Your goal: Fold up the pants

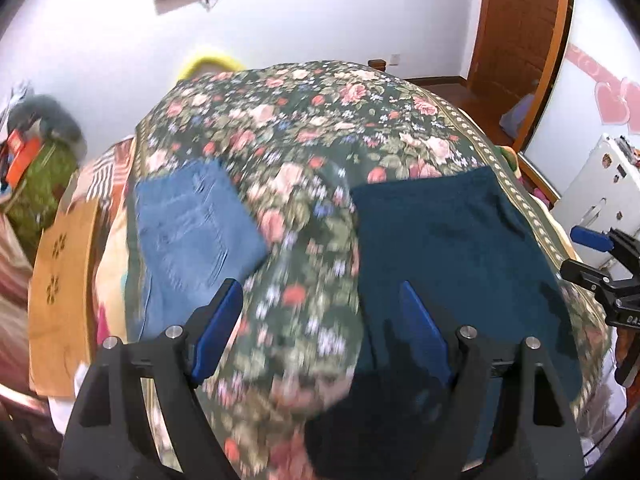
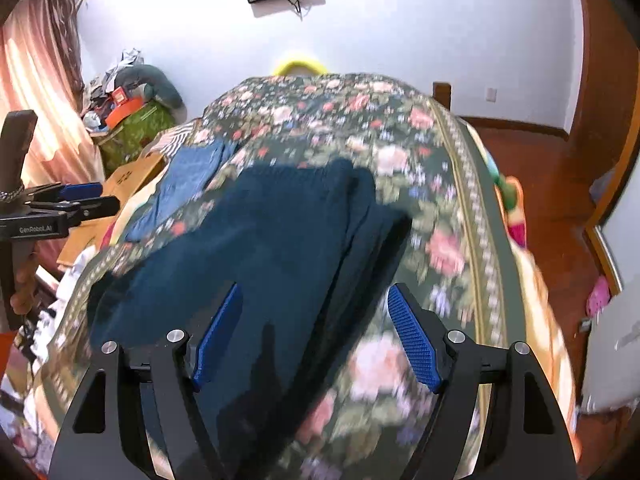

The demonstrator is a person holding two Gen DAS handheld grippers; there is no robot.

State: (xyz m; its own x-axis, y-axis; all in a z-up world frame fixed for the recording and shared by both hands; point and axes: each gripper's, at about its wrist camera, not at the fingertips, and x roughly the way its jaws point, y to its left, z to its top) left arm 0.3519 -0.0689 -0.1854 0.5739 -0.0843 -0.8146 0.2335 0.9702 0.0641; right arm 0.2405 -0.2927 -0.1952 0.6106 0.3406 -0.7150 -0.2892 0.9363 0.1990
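Dark teal pants (image 1: 452, 248) lie folded on the floral bedspread (image 1: 304, 128), right of centre in the left wrist view. My left gripper (image 1: 320, 286) hovers open over bare bedspread beside their left edge, its blue pads holding nothing. In the right wrist view the same pants (image 2: 272, 232) stretch from the middle toward the lower left. My right gripper (image 2: 315, 289) stands open above their near right part, and its pads press on nothing. Each gripper shows at the edge of the other's view: the right gripper (image 1: 580, 254) and the left gripper (image 2: 100, 198).
Folded blue jeans (image 1: 196, 216) lie on the bed's left side. A cardboard box (image 1: 60, 280) stands off the left edge, with a green bag (image 2: 132, 136) and clutter behind it. Wooden floor (image 2: 552, 184) runs along the bed's right side. A white appliance (image 1: 600, 184) stands at right.
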